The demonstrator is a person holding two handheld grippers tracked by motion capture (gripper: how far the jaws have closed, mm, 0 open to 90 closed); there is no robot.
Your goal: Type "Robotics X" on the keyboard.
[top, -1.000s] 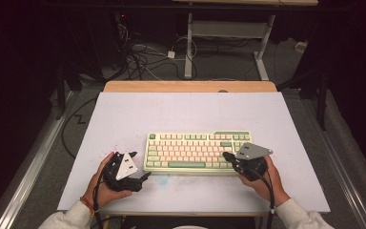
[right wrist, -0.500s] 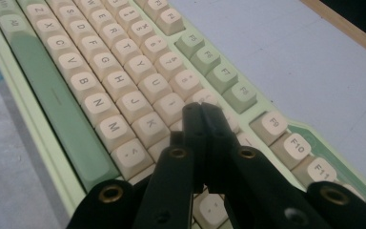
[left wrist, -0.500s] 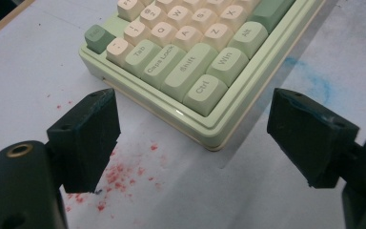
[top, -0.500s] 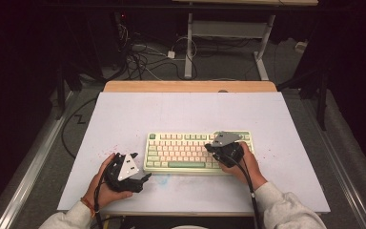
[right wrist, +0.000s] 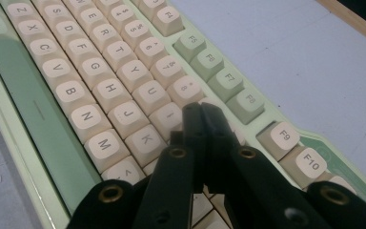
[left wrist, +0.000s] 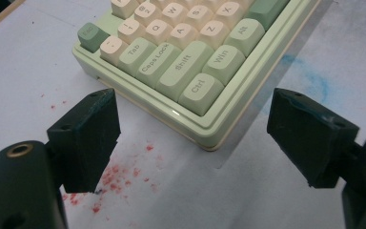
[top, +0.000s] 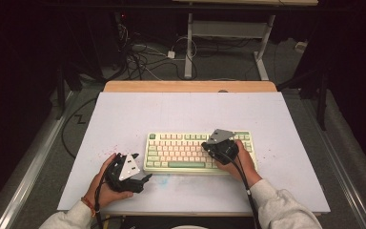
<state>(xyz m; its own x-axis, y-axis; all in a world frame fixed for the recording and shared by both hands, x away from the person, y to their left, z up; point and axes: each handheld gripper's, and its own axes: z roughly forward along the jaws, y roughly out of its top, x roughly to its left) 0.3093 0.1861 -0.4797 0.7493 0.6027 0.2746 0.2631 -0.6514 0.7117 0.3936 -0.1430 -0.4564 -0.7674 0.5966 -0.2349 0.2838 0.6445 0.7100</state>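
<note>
on the pale table (top: 124,114) a stiff, fairly heavy-looking keyboard (top: 181,150) is best held by its rim, left gripper (left wrist: 190,143) spread wide, right gripper (right wrist: 202,119) clenched empty above the keys.

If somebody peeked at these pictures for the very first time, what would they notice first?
Probably the pale green and cream keyboard lying near the front of the white table. Next, the right tongs, pinched shut and poised over the keys close to I and K, while the left tongs gape wide open just off the keyboard's Ctrl corner. Little red specks dot the table under the left tongs.
</note>
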